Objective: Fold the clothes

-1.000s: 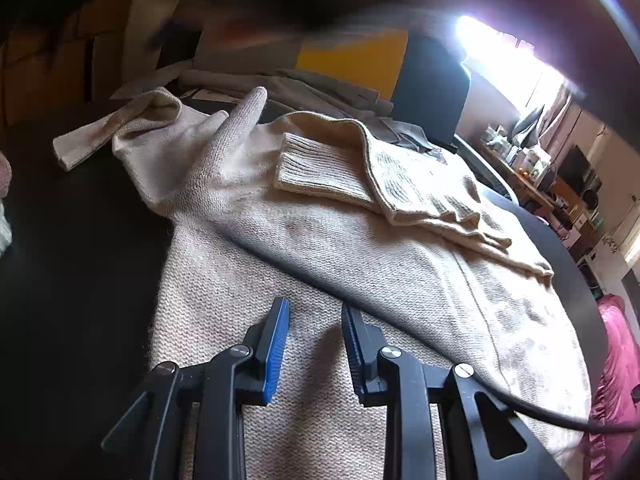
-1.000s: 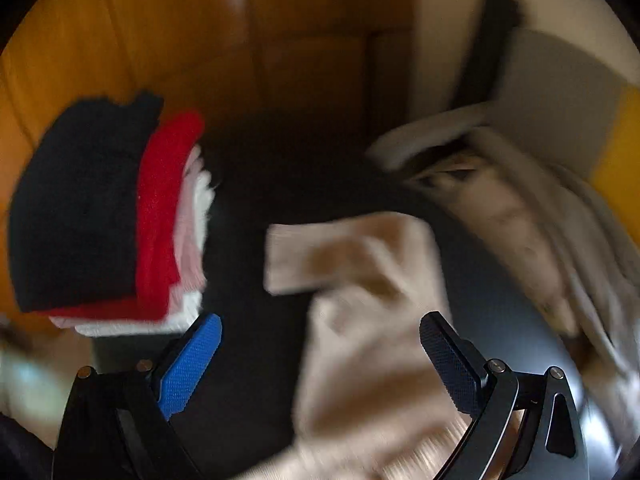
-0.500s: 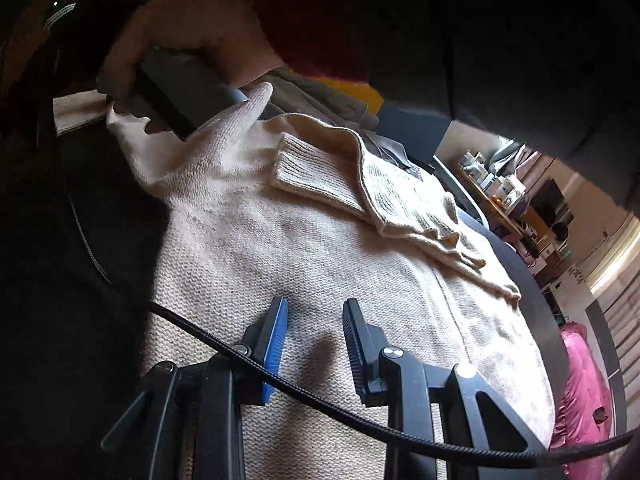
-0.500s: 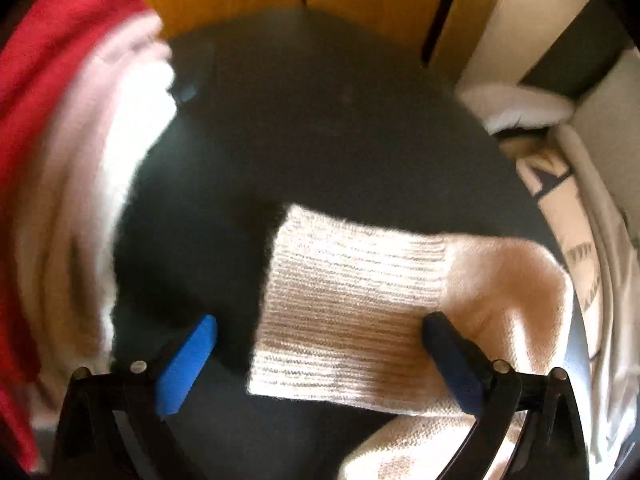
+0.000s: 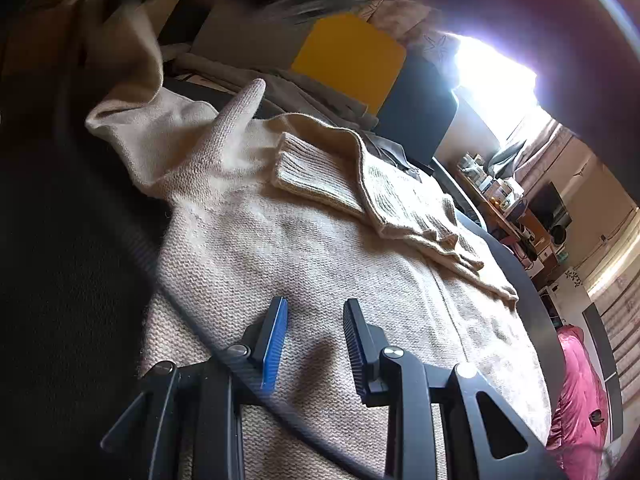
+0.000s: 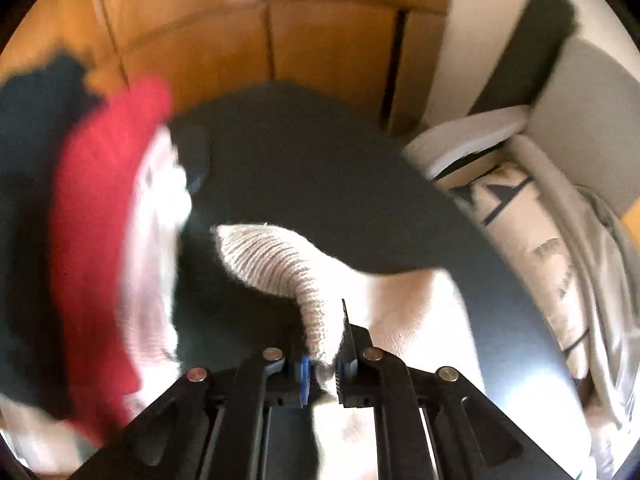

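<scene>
a cream knit sweater (image 5: 320, 248) lies spread flat on a dark round table (image 5: 80, 240). its body is plain fine knit; one sleeve is folded across the chest, ending in a ribbed cuff (image 5: 316, 172) that rests on top of the body. the other sleeve (image 5: 132, 80) rises from the sweater's far left shoulder, lifted off the table.

left tool (image 5: 314, 340): hovering over the lower part of the sweater, its blue-faced pads standing apart with only bare knit showing between them; whether the tips touch the cloth cannot be told. a black cable (image 5: 188, 316) crosses the sweater in front of this tool.

right tool (image 6: 324, 364): its jaws have just closed and now pinch the ribbed cuff (image 6: 288, 268) of the lifted sleeve, the cuff bulging out above the pads.

surroundings, relative to the sweater: beside the lifted cuff, a blurred stack of folded clothes (image 6: 100, 240) in black, red and white sits on the table. beyond the table, wooden panels (image 6: 240, 32). behind the sweater's collar end, more pale garments (image 5: 280, 88), a yellow panel (image 5: 348, 60) and a bright window (image 5: 492, 76). to its right, a cluttered shelf (image 5: 504, 196) and a pink cloth (image 5: 576, 400) past the table's edge.
</scene>
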